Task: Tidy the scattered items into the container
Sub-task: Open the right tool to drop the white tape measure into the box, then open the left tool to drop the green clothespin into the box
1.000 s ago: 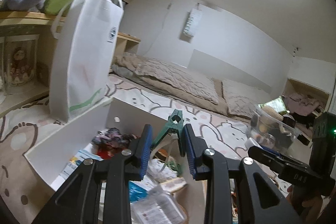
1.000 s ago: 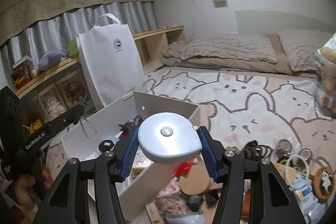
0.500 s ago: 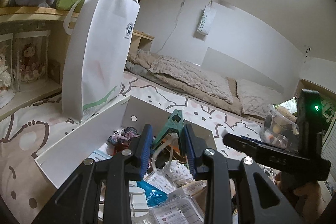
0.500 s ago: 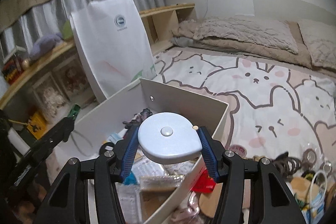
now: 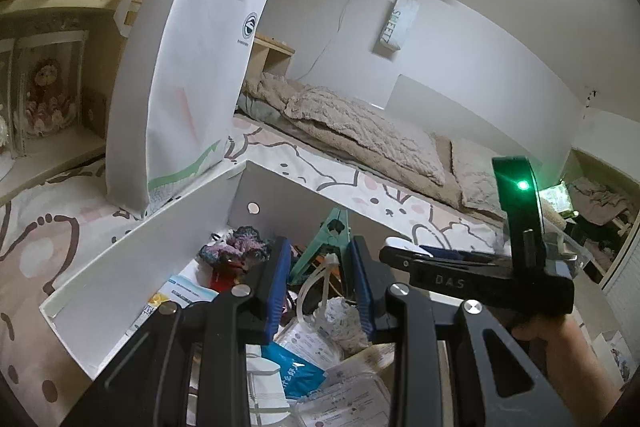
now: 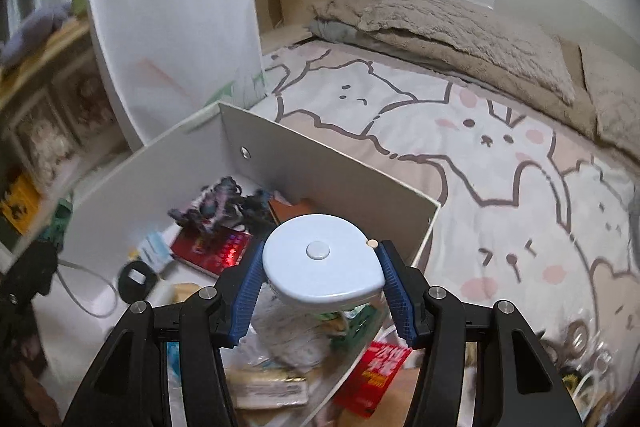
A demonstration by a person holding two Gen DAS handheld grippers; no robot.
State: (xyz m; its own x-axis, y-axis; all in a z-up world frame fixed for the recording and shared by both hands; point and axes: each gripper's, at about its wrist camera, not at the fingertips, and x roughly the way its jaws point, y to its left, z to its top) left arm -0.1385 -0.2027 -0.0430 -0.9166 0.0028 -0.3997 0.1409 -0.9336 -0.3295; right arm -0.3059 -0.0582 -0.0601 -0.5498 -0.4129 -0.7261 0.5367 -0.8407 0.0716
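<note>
The pale blue tape measure (image 6: 322, 261), a round case with a centre button, sits clamped between the blue pads of the right gripper (image 6: 320, 279), over the open white box (image 6: 332, 167) that serves as the container. The step in hand looks like the drop-off: the case hangs above the box's near half, so the next move calls for lowering a little and parting the jaws so it lands inside rather than on the rim.

The left gripper (image 5: 320, 277) has its jaws drawn as close as they go, holding a green spring clamp (image 5: 328, 243) with a whitish cord (image 5: 316, 283) trailing from it, also over the box; that item waits for its own release.

Counted: one box, one tape measure, one green clamp, two grippers. Inside the box lie one dark frilly scrunchie (image 6: 218, 203), one red packet (image 6: 216, 251) and several plastic sachets too jumbled to count. One white tote bag (image 6: 172, 27) stands just behind the box on the cartoon-print bedspread (image 6: 500, 155).
</note>
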